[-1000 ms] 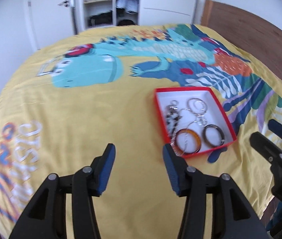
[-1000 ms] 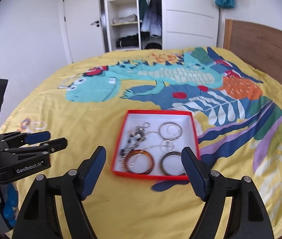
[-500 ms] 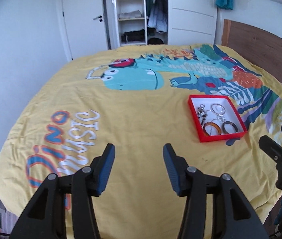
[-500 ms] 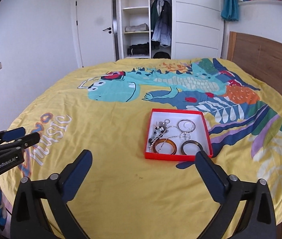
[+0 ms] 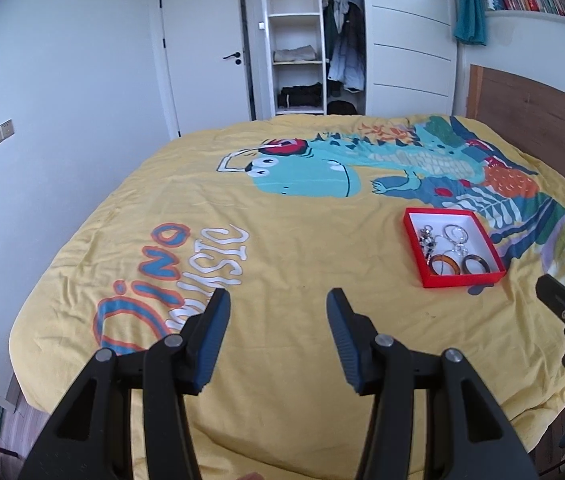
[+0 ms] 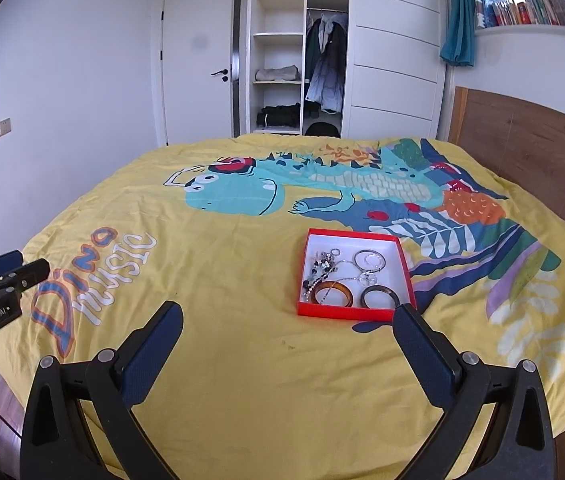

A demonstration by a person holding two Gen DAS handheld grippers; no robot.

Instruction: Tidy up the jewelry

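Both grippers pulled back; red tray [image 6: 356, 313] w/ bangles, maybe chains, ahead of wide, empty right gripper [image 6: 288, 330].

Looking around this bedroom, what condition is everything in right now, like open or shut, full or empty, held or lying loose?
Left gripper: open, holding nothing.
Right gripper: wide open, jaws just opened further, nothing between them.
Red box: lidless, on the bedspread.
Amber bangle: lying flat in the box.
Dark bangle: flat beside it.
Beaded chain: heaped in the box.
Door: shut.
Wardrobe: shelf section open.
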